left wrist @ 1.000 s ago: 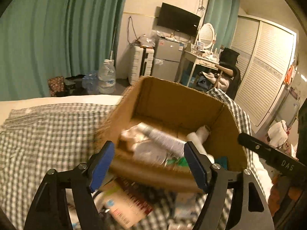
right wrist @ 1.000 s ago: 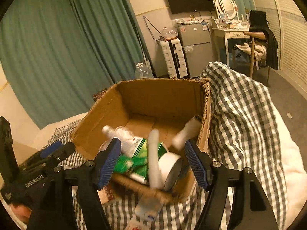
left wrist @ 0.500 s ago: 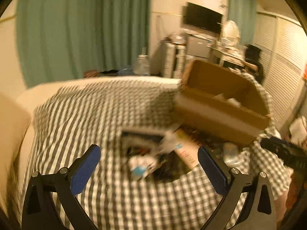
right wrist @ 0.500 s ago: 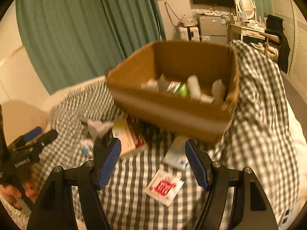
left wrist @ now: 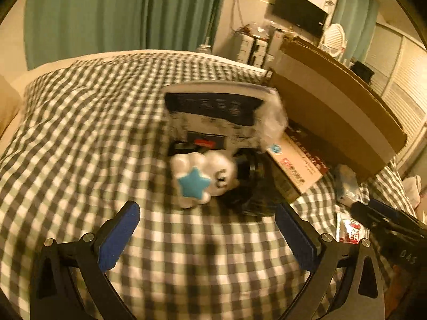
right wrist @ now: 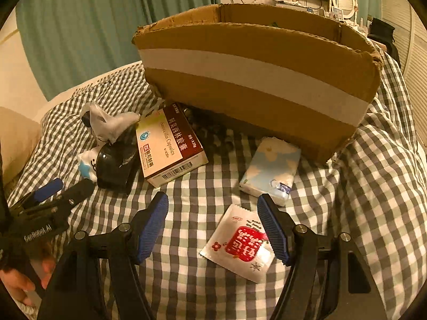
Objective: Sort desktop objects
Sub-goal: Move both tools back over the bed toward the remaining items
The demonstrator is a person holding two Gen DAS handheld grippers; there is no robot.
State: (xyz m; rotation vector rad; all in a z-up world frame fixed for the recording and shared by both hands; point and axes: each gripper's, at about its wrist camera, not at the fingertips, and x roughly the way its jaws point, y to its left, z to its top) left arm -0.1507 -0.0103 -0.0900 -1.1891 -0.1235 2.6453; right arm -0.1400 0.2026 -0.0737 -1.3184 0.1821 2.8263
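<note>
Several loose items lie on the checked bedspread in front of a cardboard box. My left gripper is open wide, with nothing between its fingers, just short of a white plush toy with a blue star and a black rounded object. Behind those stands a dark-covered book. My right gripper is open above a red-and-white sachet, not touching it. A cloud-print tissue pack and a medicine box lie just beyond it.
A crumpled plastic bag sits on the black object. Dark beads lie under the box's front wall. The left gripper and a hand are at the lower left. Curtains, a wall screen and furniture stand behind the bed.
Both grippers have dropped from over the box's open top to low above the bedspread in front of it. The left jaws have spread wider. The box's contents are out of sight.
</note>
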